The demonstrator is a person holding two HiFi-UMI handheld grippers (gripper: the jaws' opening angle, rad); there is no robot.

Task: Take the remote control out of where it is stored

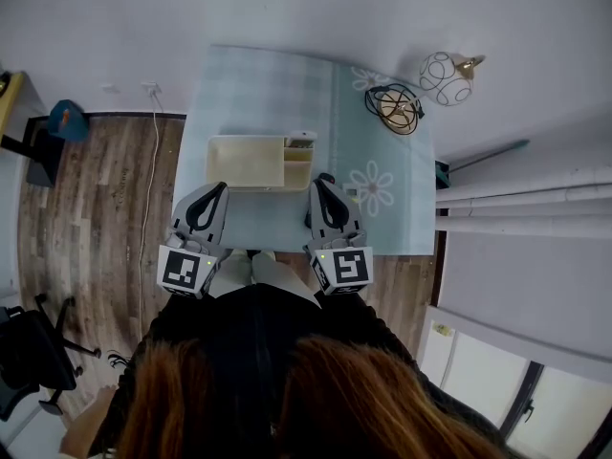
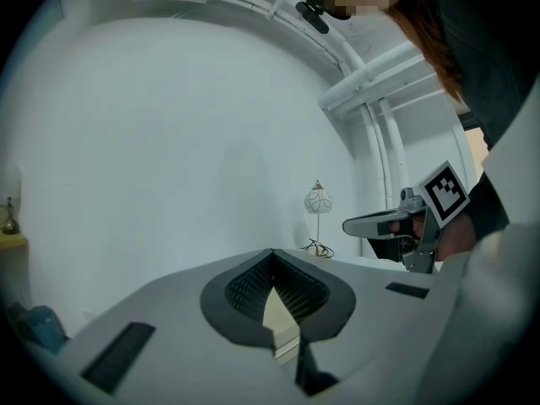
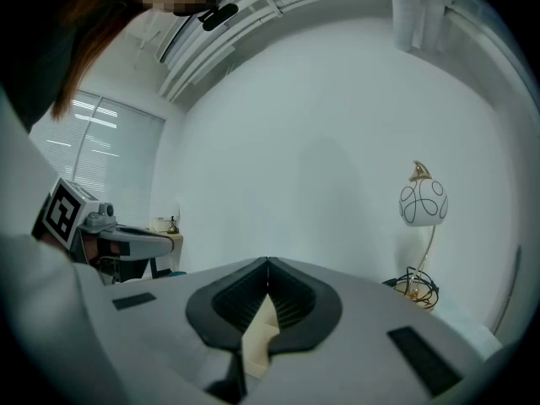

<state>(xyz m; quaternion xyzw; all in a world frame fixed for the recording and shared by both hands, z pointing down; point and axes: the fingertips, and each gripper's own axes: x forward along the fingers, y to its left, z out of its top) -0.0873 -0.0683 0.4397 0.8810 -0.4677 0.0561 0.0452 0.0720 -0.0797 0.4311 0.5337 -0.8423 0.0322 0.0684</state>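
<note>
Matt cream box [image 1: 247,161], wood-plank floor [image 1: 96,189]

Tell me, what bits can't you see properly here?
- Remote: head view, just a tiny white bit at the far corner of the box; too small to be sure.
- Box: both gripper views, only a cream sliver shows past the shut left gripper and right gripper.

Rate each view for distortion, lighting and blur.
Head view: wide-angle bend curves the table edges; light is even, shadows faint. Left gripper view: dark vignette in the corners, lamp fairly sharp. Right gripper view: same vignette, the window blinds are the brightest patch, at left.
</note>
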